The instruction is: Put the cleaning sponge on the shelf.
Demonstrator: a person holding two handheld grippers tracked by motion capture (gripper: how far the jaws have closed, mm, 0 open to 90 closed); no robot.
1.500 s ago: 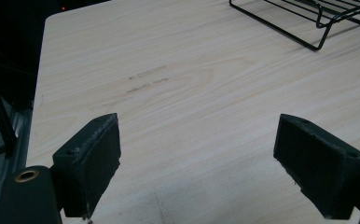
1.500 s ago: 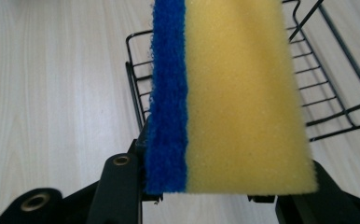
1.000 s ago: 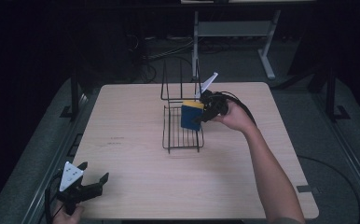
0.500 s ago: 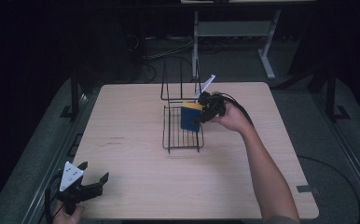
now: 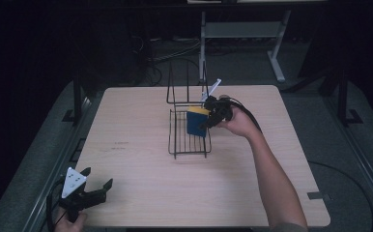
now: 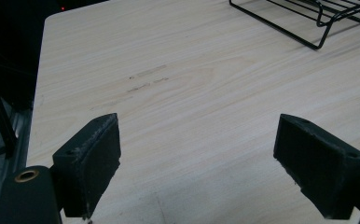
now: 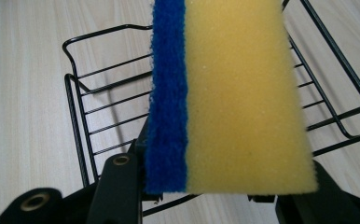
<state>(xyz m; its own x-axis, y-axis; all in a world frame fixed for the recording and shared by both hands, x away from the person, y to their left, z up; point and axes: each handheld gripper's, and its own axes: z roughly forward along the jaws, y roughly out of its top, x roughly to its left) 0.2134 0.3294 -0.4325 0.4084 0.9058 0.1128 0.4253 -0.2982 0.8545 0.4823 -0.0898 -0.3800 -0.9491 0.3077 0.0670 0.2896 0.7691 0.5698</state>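
1. High view. The right gripper (image 5: 209, 117) holds a sponge (image 5: 197, 123) upright above the flat tray of a wire rack (image 5: 189, 140), which sits just past the centre of the table (image 5: 136, 159) toward 12 o'clock. The rack's tall back frame stands at the sponge's 12 o'clock. Risk: let go from here, the sponge may catch the tray's rim at 3 o'clock and tip out onto the table. The left gripper (image 5: 93, 191) rests at the table's 7 o'clock corner, well apart from the rack.

2. Left gripper view. Jaws spread wide, nothing between the pads (image 6: 90, 163); a corner of the rack (image 6: 318, 23) lies at 1 o'clock. Risk: this gripper is too far off to steady the light rack if it gets pushed.

3. Right gripper view. Jaws clamped on the sponge (image 7: 234, 93), blue layer at 9 o'clock, yellow foam at 3 o'clock; rack wires (image 7: 99, 107) lie beneath. Risk: the foam may spring back on release and bounce off the wires.
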